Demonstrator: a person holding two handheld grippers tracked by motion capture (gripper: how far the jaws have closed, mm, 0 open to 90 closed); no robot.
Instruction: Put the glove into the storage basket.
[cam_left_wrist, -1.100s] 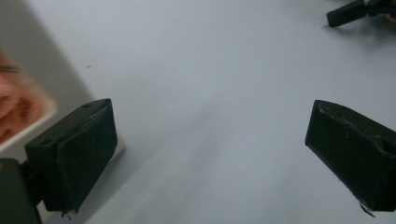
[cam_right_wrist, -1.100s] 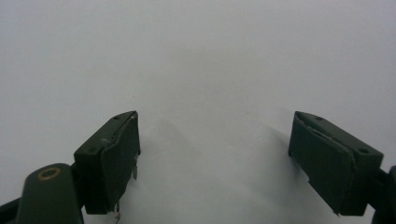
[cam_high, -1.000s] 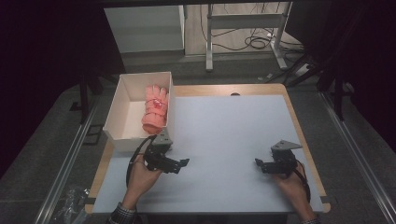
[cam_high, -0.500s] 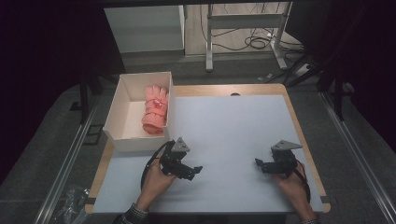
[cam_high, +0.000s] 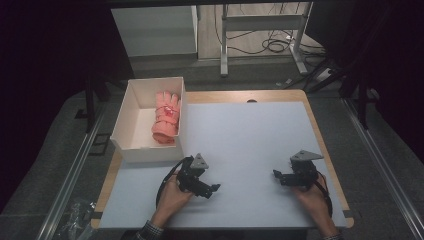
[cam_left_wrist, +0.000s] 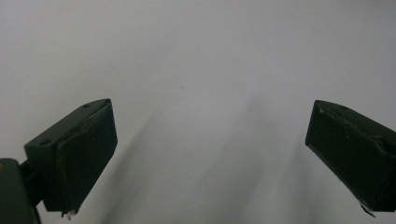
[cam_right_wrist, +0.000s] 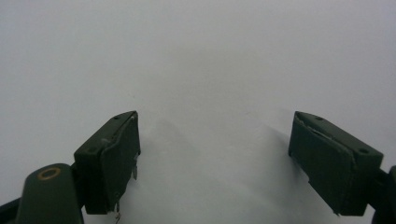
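One pink glove inside white box

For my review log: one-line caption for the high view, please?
Both open grippers, left and right, rest on the white table; pink gloves lie in the box.

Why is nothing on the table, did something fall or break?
Nothing looks wrong. The pink knitted gloves lie tidily inside the white cardboard box, and both grippers, left and right, rest open on the pale grey mat.

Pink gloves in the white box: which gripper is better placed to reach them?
Left. The left gripper sits just below the white box holding the pink gloves, jaws open. The right gripper is far across the table.
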